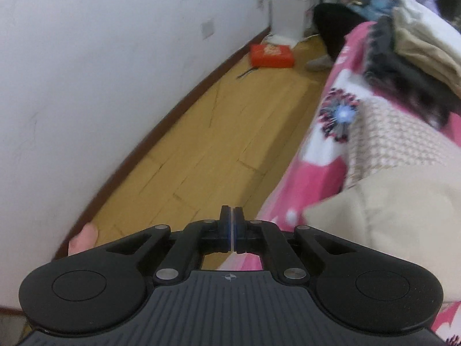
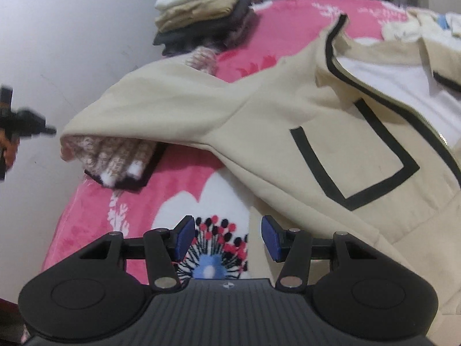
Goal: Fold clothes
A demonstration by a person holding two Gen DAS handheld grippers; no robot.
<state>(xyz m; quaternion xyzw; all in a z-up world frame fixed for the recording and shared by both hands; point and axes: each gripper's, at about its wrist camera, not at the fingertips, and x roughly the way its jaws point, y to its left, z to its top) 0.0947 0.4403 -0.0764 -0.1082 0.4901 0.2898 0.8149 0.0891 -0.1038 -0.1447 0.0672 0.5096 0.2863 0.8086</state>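
Observation:
A cream zip jacket (image 2: 288,121) with black trim lies spread on a pink flowered blanket (image 2: 95,201); its sleeve drapes over a pink-and-white knit garment (image 2: 121,158). My right gripper (image 2: 227,238) is open and empty, just above the blanket near the jacket's lower hem. My left gripper (image 1: 231,225) is shut with nothing between its fingers, off the bed's left edge above the wooden floor; the cream sleeve (image 1: 383,230) lies to its right. The left gripper also shows at the far left of the right wrist view (image 2: 26,121).
A stack of folded clothes (image 2: 204,8) sits at the bed's far left corner, also in the left wrist view (image 1: 415,49). More cream clothes (image 2: 417,26) lie at the far right. A white wall (image 1: 86,86), an orange box (image 1: 270,55) and a seated person (image 1: 340,28) are beyond.

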